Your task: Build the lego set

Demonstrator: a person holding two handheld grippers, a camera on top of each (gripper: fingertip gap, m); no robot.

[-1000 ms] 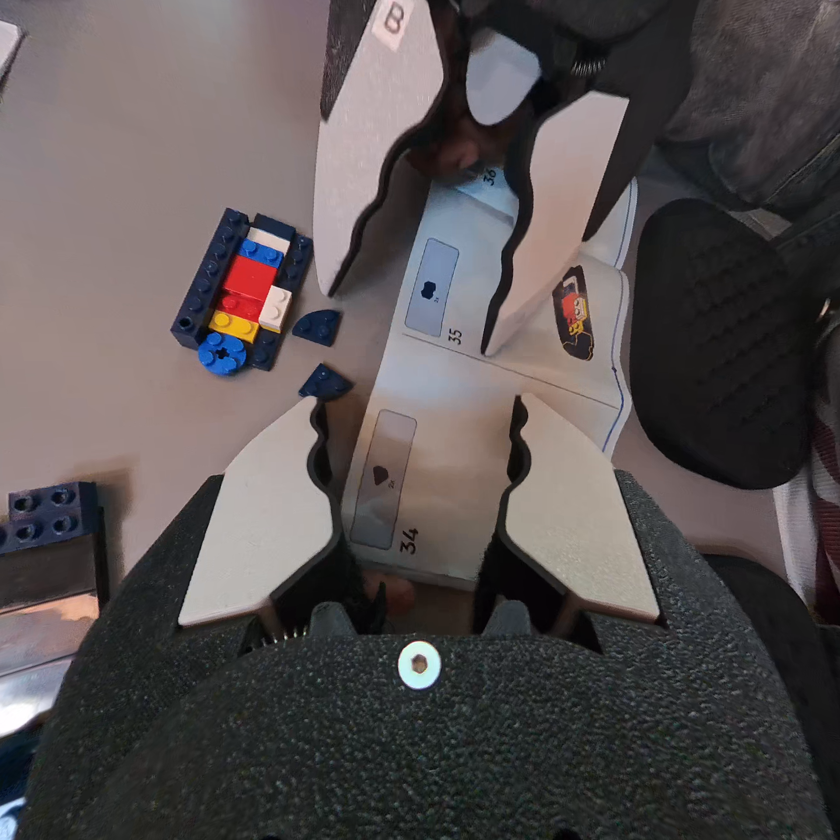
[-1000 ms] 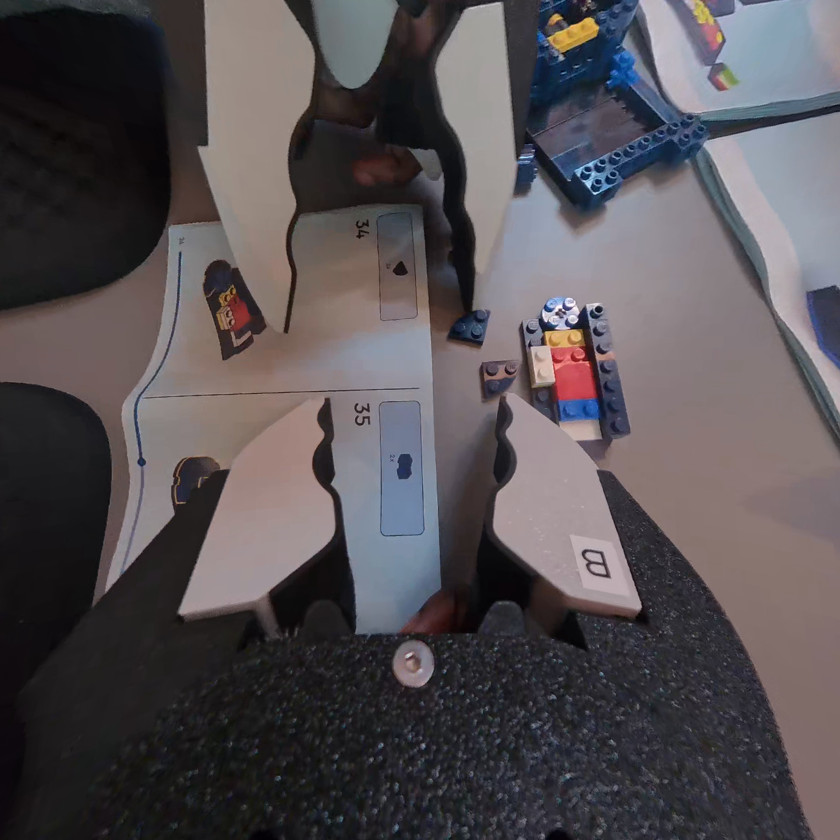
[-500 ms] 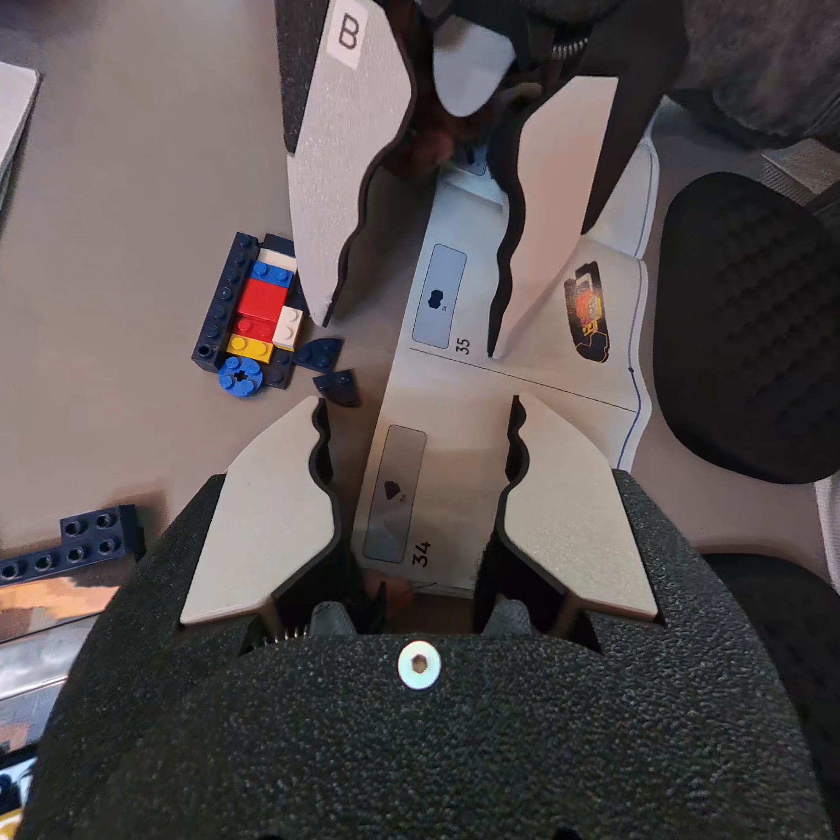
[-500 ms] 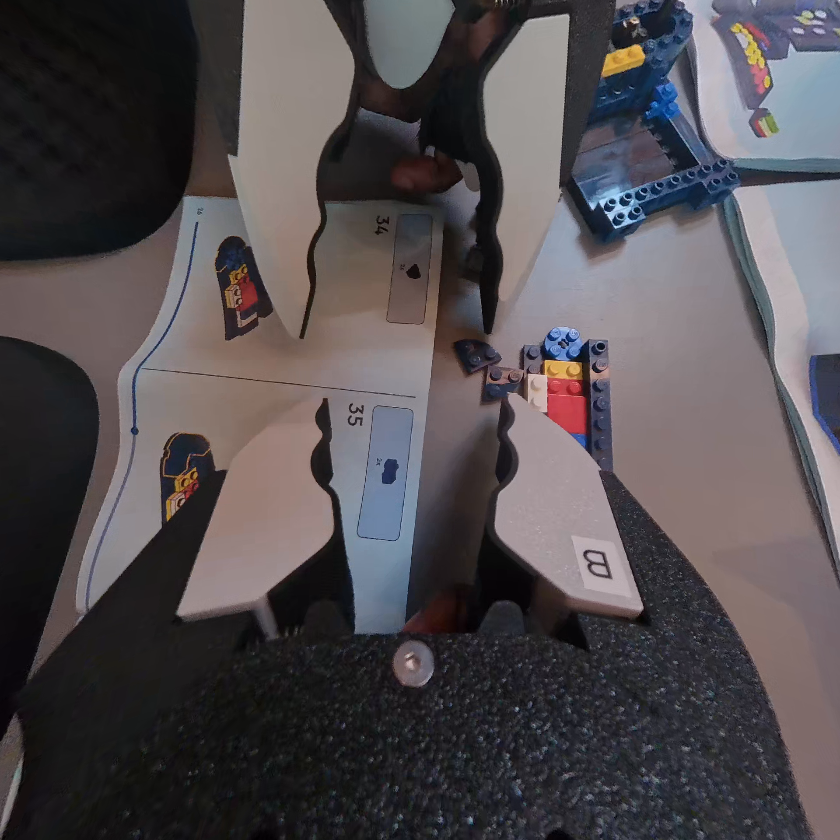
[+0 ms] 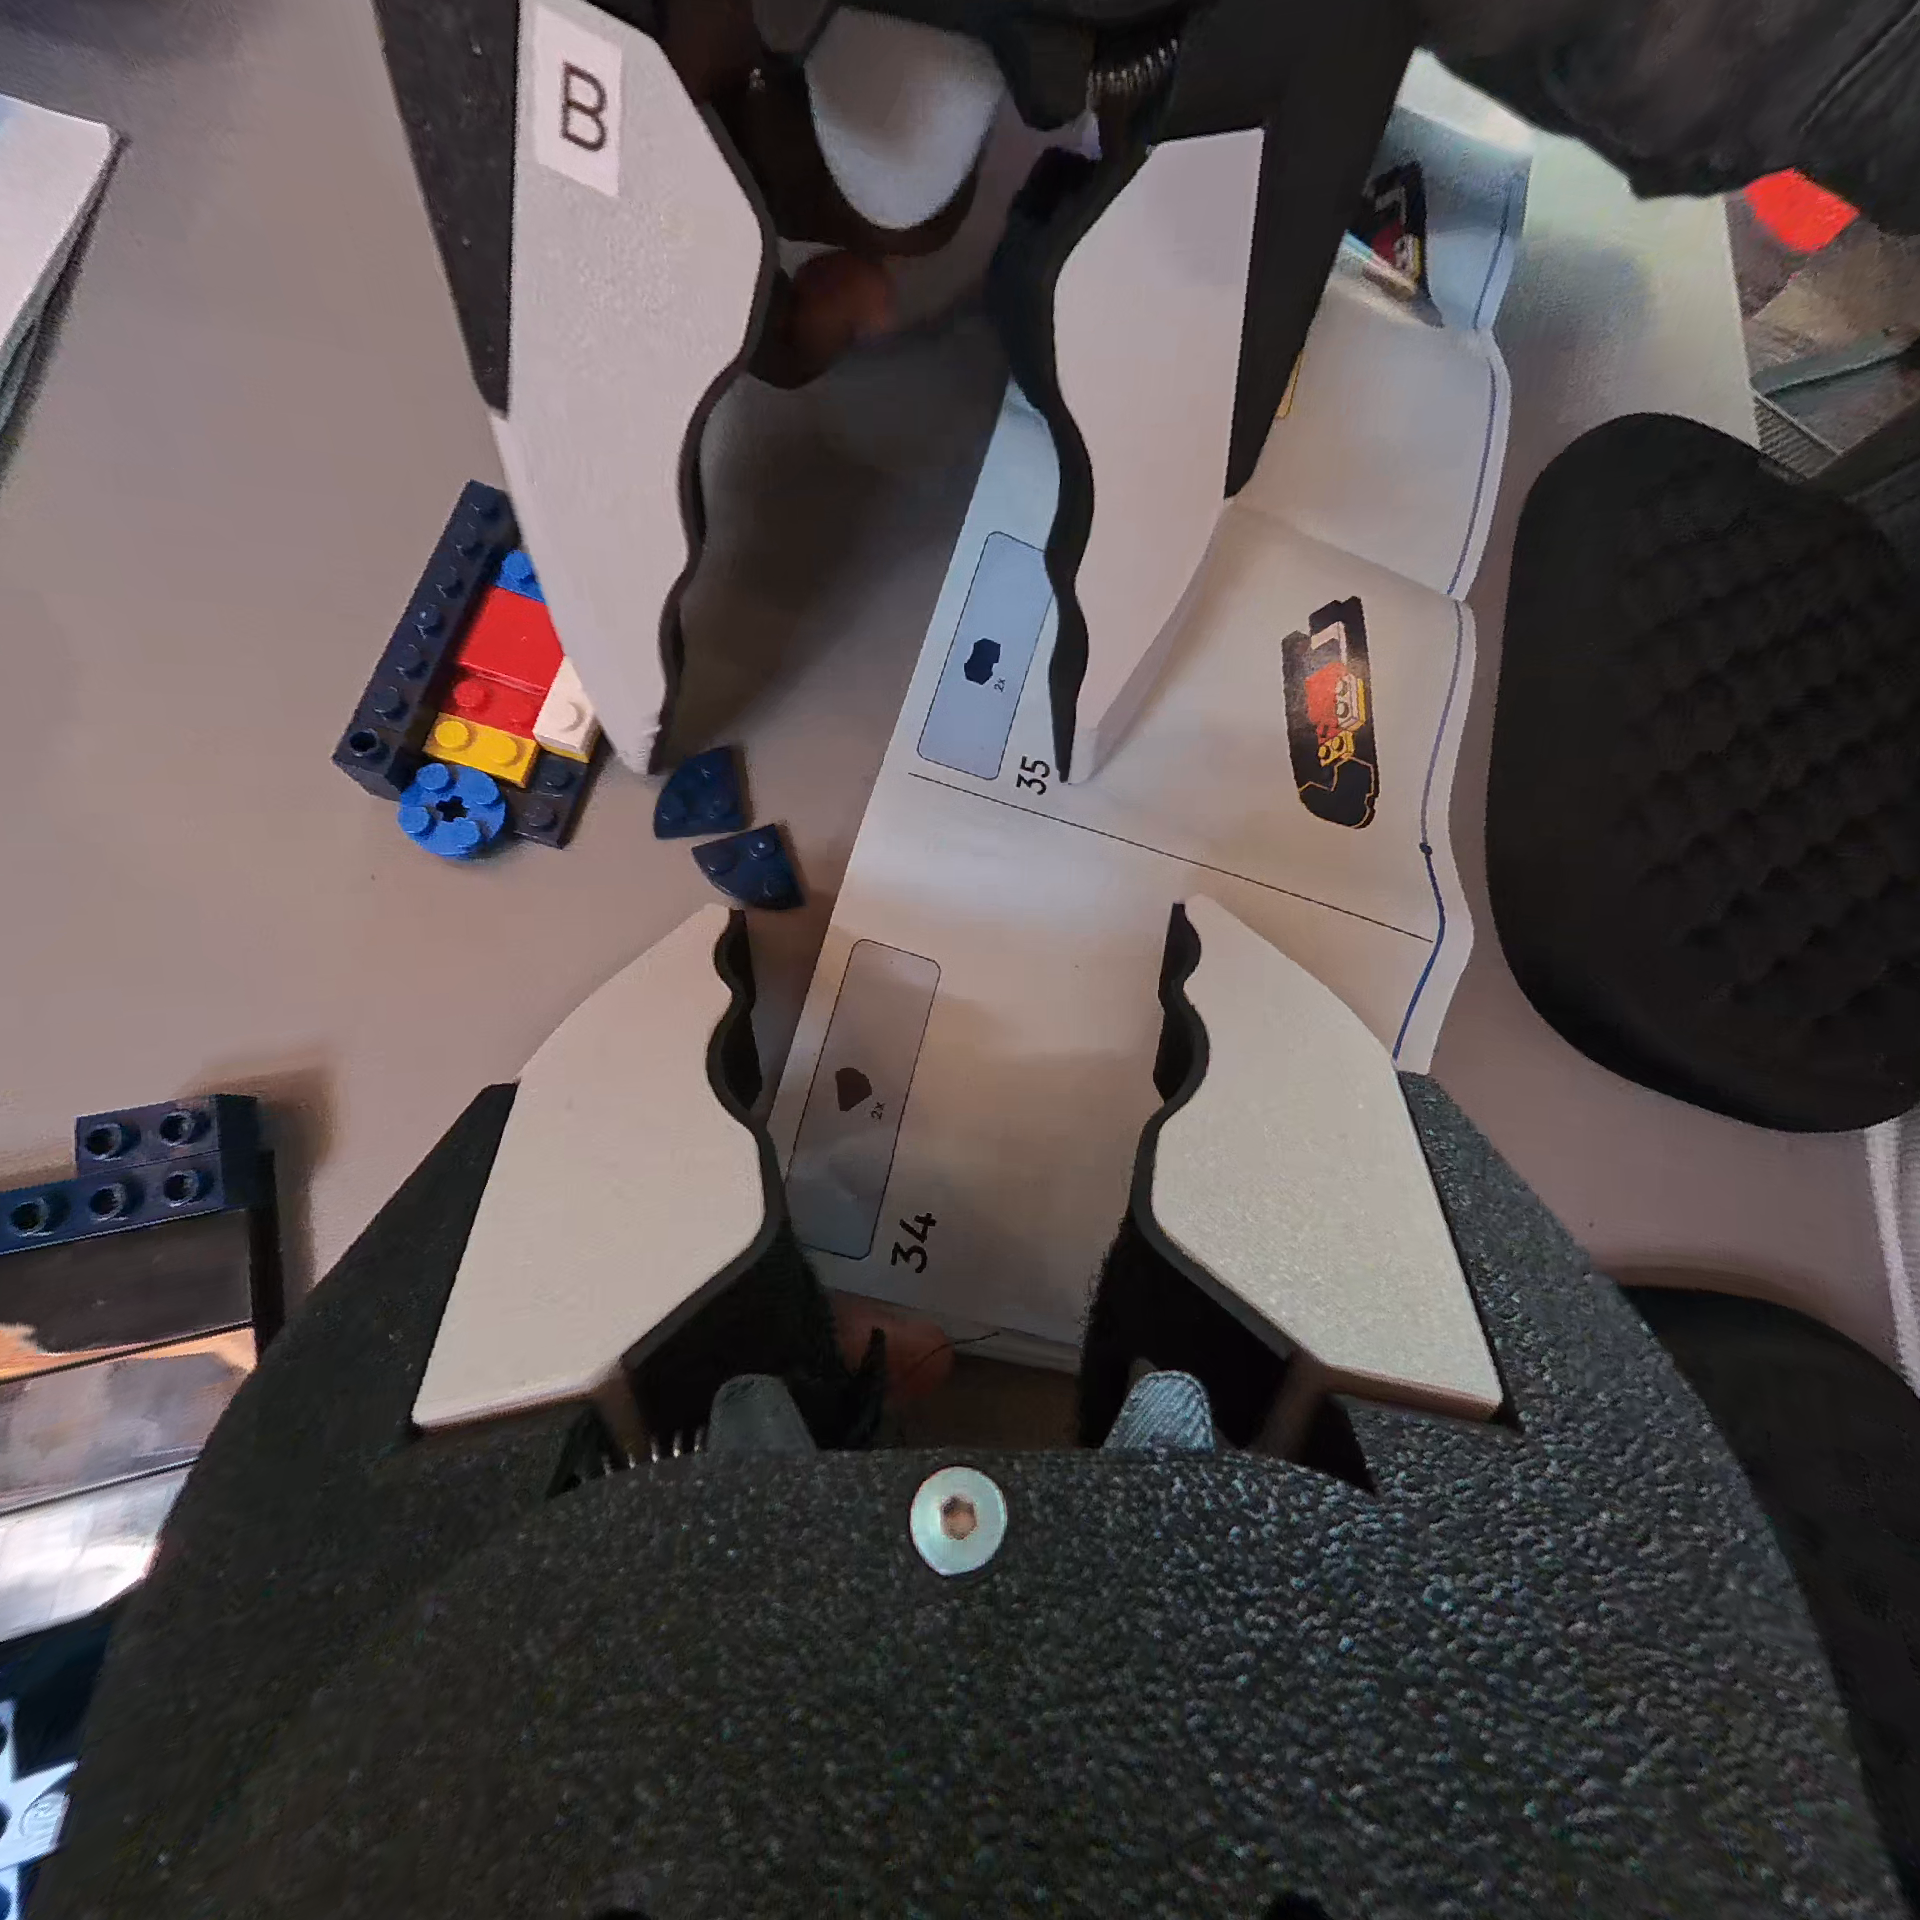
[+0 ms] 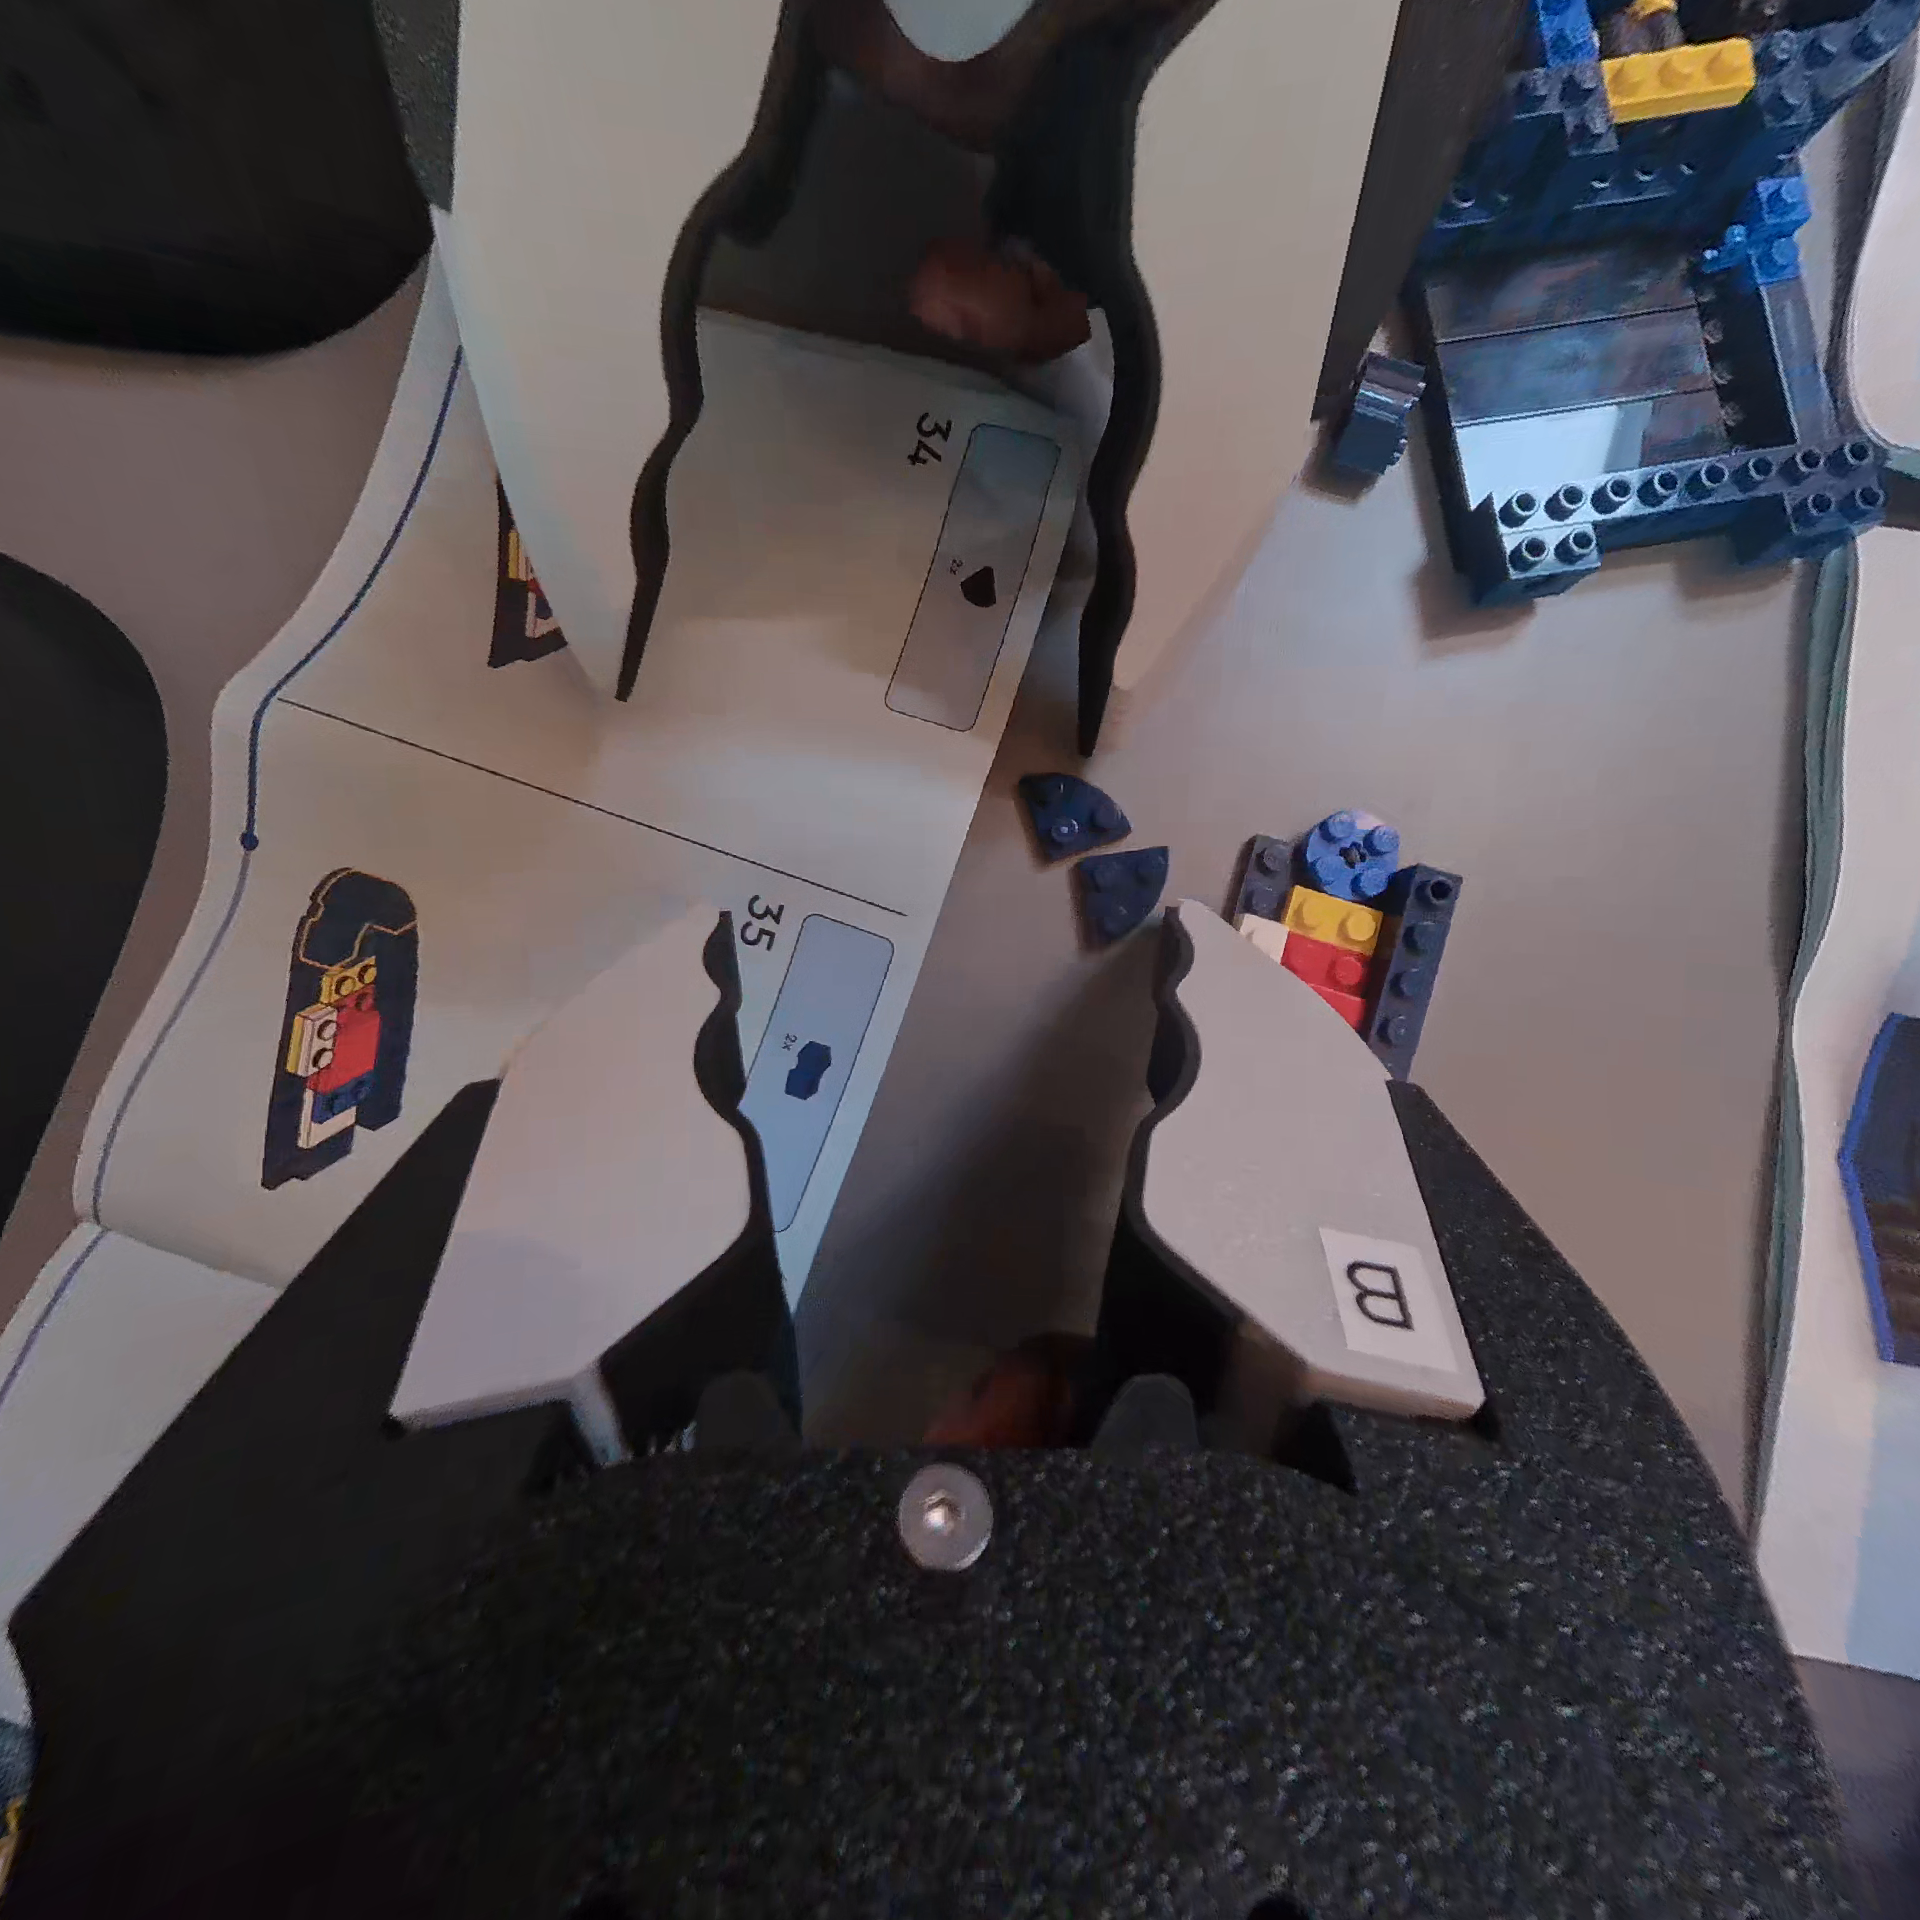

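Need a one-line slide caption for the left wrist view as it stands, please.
Open left gripper above a white instruction sheet, facing the open right gripper, beside two dark-blue quarter-round plates on the grey table.

grey bench (image 5: 208, 416), open instruction booklet (image 5: 1039, 987), two dark-blue quarter-round plates (image 5: 727, 831) just beside its edge, small multicolour brick assembly (image 5: 468, 707) near them, larger blue brick build (image 6: 1621, 364) farther off

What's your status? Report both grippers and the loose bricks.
Left gripper open, empty, over the instruction booklet. Right gripper open, empty, one fingertip beside two dark blue quarter-round plates. Small multicolour brick assembly beside them, partly behind that finger.
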